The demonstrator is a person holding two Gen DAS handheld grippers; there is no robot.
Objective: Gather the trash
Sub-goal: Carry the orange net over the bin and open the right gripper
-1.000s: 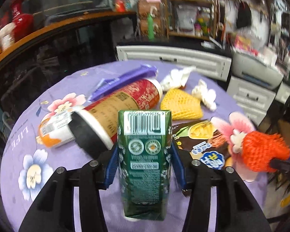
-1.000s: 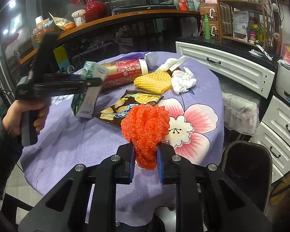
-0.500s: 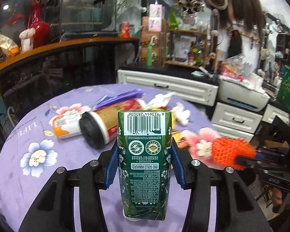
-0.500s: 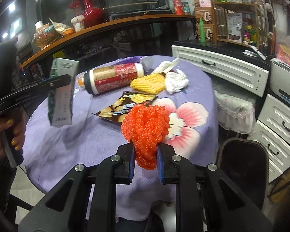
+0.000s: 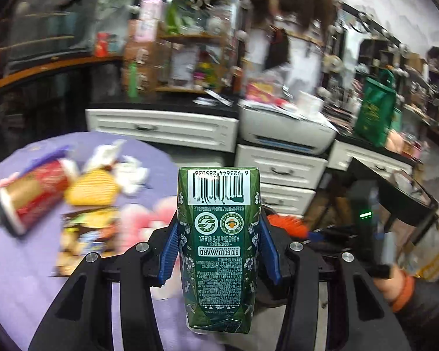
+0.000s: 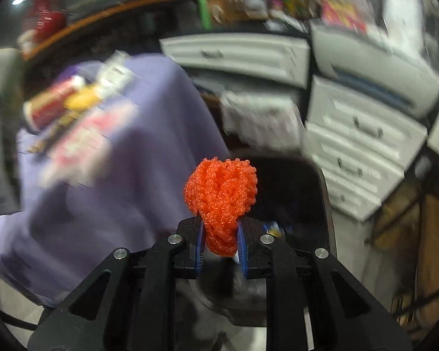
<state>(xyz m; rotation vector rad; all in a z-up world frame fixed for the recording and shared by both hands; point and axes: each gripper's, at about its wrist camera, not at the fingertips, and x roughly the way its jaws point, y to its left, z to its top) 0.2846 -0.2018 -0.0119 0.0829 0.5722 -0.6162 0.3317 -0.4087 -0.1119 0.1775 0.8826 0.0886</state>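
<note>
My left gripper [image 5: 219,251] is shut on a green drink carton [image 5: 219,248] with a barcode at its top, held above the purple table's [image 5: 20,280] right side. My right gripper [image 6: 220,242] is shut on a crumpled orange foam net [image 6: 221,196], held over a black bin [image 6: 292,187] beside the table. The orange net and right gripper also show in the left wrist view [image 5: 289,223]. A red can [image 5: 29,196], a yellow foam net [image 5: 92,187], white tissues [image 5: 131,172] and a snack wrapper [image 5: 85,234] lie on the table.
White drawer cabinets [image 5: 278,169] and a printer [image 5: 286,131] stand behind the table. A dark counter [image 5: 29,73] with shelves runs along the back. A black glass-topped stand [image 5: 395,193] is at the right, by the person's hand [image 5: 395,283].
Both grippers swung right, off the table. The right gripper carried the orange net from over the tablecloth to over the black bin. The left gripper turned right with the carton.
</note>
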